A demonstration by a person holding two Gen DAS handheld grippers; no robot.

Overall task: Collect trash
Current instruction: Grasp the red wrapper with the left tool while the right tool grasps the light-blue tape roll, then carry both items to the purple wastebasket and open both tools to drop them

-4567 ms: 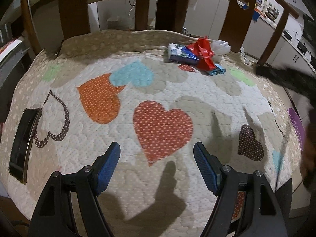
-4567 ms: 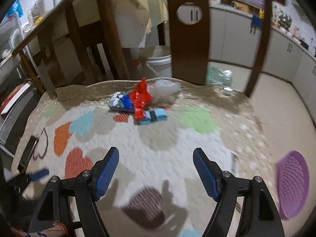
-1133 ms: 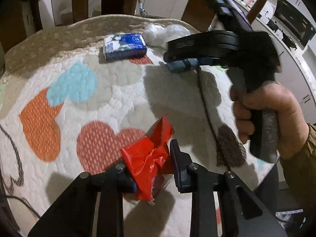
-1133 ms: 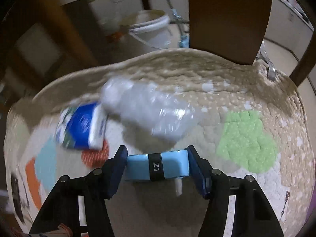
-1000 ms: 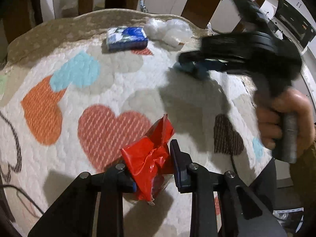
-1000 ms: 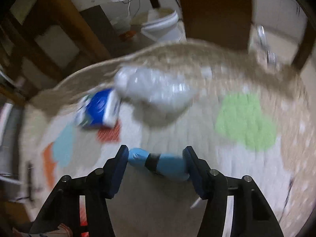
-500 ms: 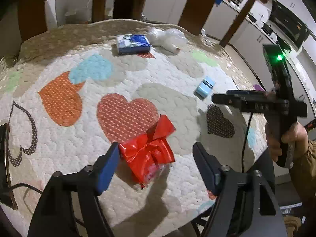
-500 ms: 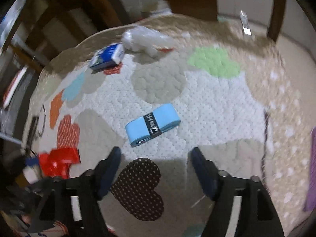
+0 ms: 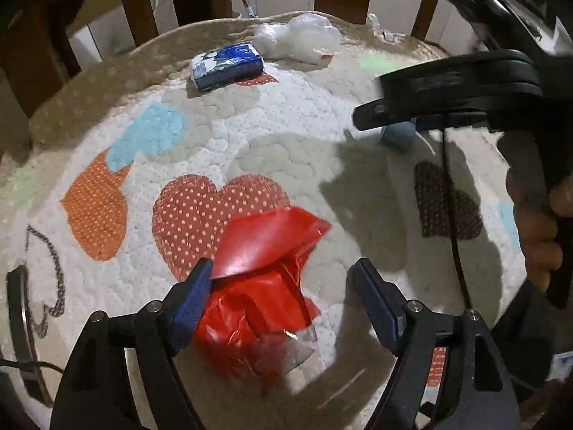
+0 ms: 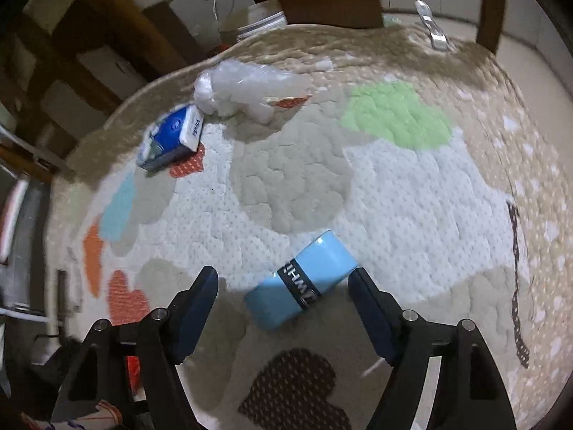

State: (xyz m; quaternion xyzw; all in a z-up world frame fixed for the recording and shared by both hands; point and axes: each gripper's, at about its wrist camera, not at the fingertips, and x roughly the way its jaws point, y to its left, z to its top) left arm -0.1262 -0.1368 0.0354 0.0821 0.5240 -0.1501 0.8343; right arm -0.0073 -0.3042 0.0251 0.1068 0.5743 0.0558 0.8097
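- The left gripper (image 9: 281, 294) stands released, its jaws wide around the red wrapper (image 9: 261, 286), which lies crumpled on the quilt (image 9: 286, 150) by its near edge, against the left pad.
- The right gripper (image 10: 283, 301) is released too; the light-blue roll (image 10: 304, 279) lies between its pads, touching neither.
- A blue tissue pack (image 9: 227, 64) and a clear plastic bag (image 9: 297, 41) sit side by side near the quilt's far edge.

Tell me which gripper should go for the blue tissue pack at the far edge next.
Probably the left. The left gripper is open with the tissue pack ahead beyond the red wrapper. From the right gripper, the pack sits far to the left.
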